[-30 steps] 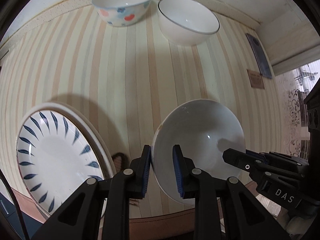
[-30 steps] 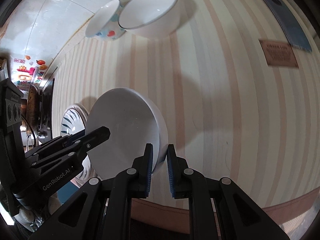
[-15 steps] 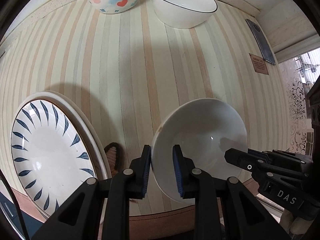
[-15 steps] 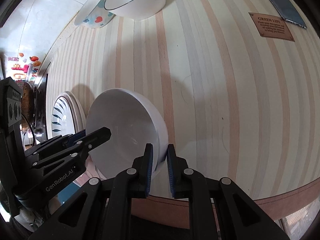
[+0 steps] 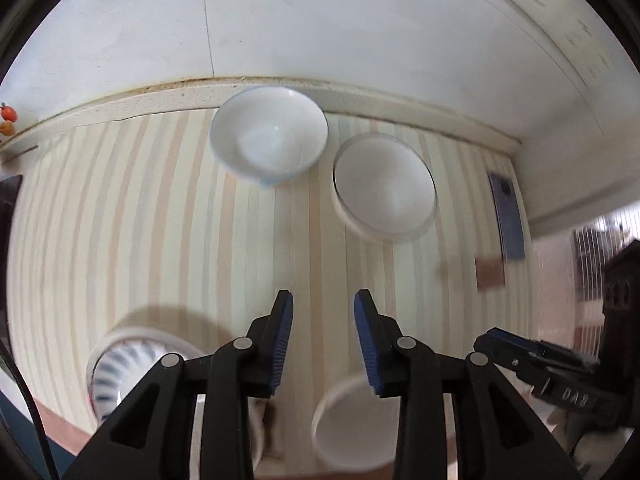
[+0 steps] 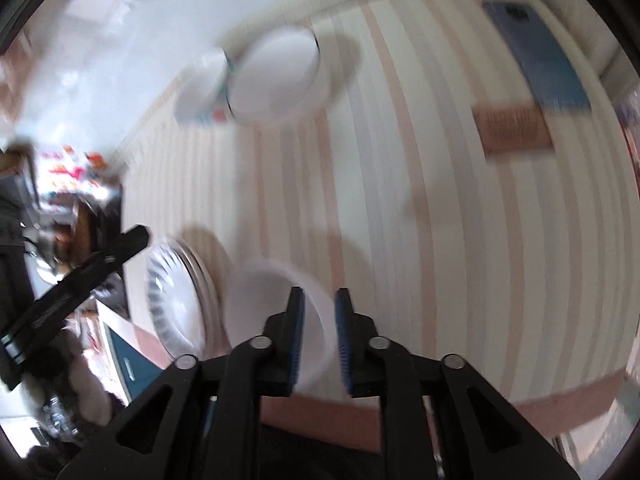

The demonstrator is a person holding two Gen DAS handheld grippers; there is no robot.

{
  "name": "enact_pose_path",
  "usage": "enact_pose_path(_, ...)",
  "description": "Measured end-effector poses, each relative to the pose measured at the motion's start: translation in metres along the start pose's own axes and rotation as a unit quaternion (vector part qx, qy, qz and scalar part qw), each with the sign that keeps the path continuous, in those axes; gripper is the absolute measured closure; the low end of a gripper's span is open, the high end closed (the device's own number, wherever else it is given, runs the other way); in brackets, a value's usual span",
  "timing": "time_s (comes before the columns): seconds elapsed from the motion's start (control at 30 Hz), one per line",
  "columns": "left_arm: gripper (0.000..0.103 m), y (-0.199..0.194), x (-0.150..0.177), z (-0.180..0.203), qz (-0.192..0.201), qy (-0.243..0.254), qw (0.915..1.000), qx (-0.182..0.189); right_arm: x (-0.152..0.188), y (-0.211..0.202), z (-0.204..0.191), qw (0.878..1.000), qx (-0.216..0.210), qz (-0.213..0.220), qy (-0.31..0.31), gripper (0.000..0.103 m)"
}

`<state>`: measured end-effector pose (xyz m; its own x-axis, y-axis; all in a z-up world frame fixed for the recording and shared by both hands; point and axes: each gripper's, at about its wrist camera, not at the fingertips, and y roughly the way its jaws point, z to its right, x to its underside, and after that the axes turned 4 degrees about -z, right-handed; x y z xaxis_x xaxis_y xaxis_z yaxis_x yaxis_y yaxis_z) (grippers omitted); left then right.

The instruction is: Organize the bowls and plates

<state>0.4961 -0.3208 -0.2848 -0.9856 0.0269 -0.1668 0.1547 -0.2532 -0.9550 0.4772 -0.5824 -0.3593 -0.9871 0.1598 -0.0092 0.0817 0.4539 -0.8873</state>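
Observation:
A plain white bowl point(image 5: 348, 424) sits near the table's front edge, below my left gripper point(image 5: 323, 312), which is open, empty and raised above it. In the right wrist view the same bowl point(image 6: 264, 312) has its rim between the fingers of my right gripper point(image 6: 319, 304); the jaws stand a little apart around the rim and the picture is blurred. Two bowls stand at the back: a patterned one point(image 5: 269, 136) and a white one with a dark rim point(image 5: 384, 186). A blue-leaf plate point(image 5: 116, 364) lies on a larger plate at the front left.
A blue phone point(image 5: 507, 216) and a brown card point(image 5: 490, 274) lie at the table's right side. The striped tabletop point(image 5: 160, 220) meets a white tiled wall at the back. Clutter shows beyond the table's left edge in the right wrist view point(image 6: 72, 184).
My left gripper has let go of the white bowl, opened and risen away from it. The bowl has gone from tilted up to sitting low near the front edge. Both views now blur with motion.

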Motion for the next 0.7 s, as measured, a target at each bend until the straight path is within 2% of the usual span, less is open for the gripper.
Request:
enact_pose_path(0.03,0.074,0.007,-0.012,-0.001,-0.004,-0.005,1.0000,0.003,-0.011,-0.001,-0.002,1.000,0.002,0.009,-0.002,0.063)
enact_pose_path(0.13,0.074,0.031,-0.047,0.003,-0.013,-0.010,0.9999,0.000,-0.049,0.001,-0.008,0.999,0.016,0.030,-0.010,0.063)
enact_pose_path(0.27,0.074,0.063,-0.074,0.007,-0.027,-0.008,0.9995,-0.012,-0.098,0.018,-0.013,0.998,0.032,0.048,-0.008,0.063)
enact_pose_path(0.43,0.074,0.095,-0.092,0.015,-0.051,0.001,0.9986,-0.017,-0.147,0.044,-0.013,0.998,0.055,0.043,-0.009,0.063)
enact_pose_path(0.5,0.081,0.102,-0.093,0.018,-0.047,0.005,0.9988,-0.015,-0.156,0.051,-0.006,0.998,0.058,0.040,-0.005,0.063)
enact_pose_path(0.53,0.087,0.104,-0.093,0.020,-0.045,0.009,0.9988,-0.018,-0.161,0.055,-0.005,0.998,0.056,0.038,-0.002,0.065)
enact_pose_path(0.63,0.087,0.105,-0.093,0.022,-0.038,0.013,0.9989,-0.025,-0.174,0.070,0.000,0.998,0.052,0.035,0.004,0.088)
enact_pose_path(0.7,0.087,0.105,-0.093,0.022,-0.036,0.013,0.9989,-0.025,-0.179,0.076,0.000,0.998,0.056,0.036,0.001,0.091)
